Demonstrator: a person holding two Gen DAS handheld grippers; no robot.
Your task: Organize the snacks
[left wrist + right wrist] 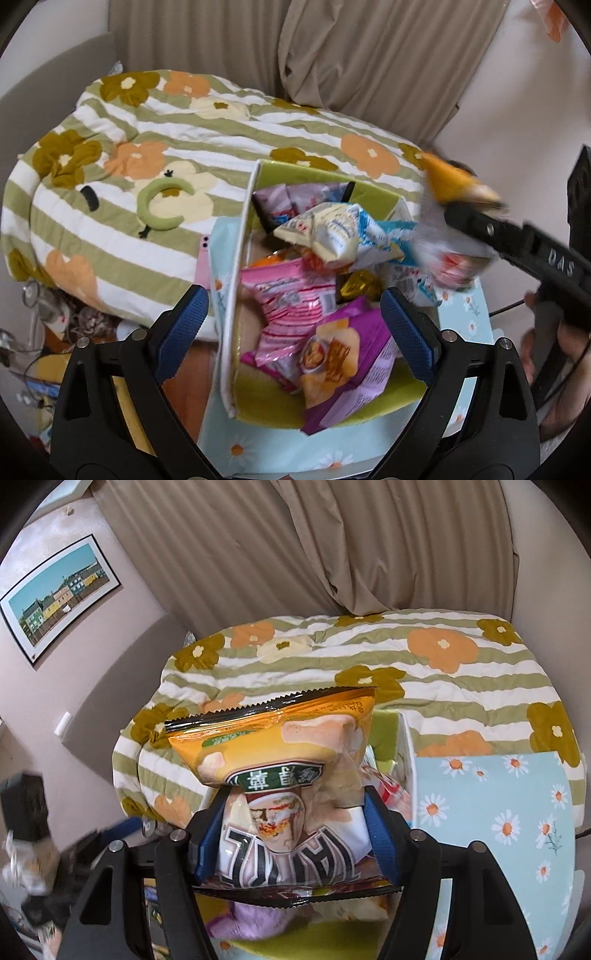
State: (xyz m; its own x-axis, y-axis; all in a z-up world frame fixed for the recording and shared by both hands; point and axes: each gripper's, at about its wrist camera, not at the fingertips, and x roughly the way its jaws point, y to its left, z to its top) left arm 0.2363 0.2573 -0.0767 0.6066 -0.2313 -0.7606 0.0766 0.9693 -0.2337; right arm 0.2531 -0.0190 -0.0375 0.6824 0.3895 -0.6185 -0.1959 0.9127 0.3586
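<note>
Behind everything we see a beige curtain [332, 55] hanging over a bed, and on the bed lies a striped quilt [155, 155] with orange and olive flowers. On the wall to the left of our right tool [293, 827] hangs a framed picture of coloured houses [59, 594].

Just ahead of the left tool [293, 325] stands the green snack box [280, 173], with its white flap [236, 288] raised on the left side. The box rests on a light blue bench [469, 317] printed with daisies, which is close to the bed.

Between the two blue pads [188, 325] of the left tool, but lower, inside the box, we see a purple packet [354, 373], a pink packet [291, 295] and a white-and-yellow packet [332, 229]. The left tool is wide and nothing touches its pads.

The right tool carries an orange snack bag [291, 738]; the pads are on both sides of the bag, and the bag stands up beyond the fingers. In the left camera this tool comes in from the right, above the far right corner of the box.

A small gold-wrapped sweet [356, 286] lies among the packets.
</note>
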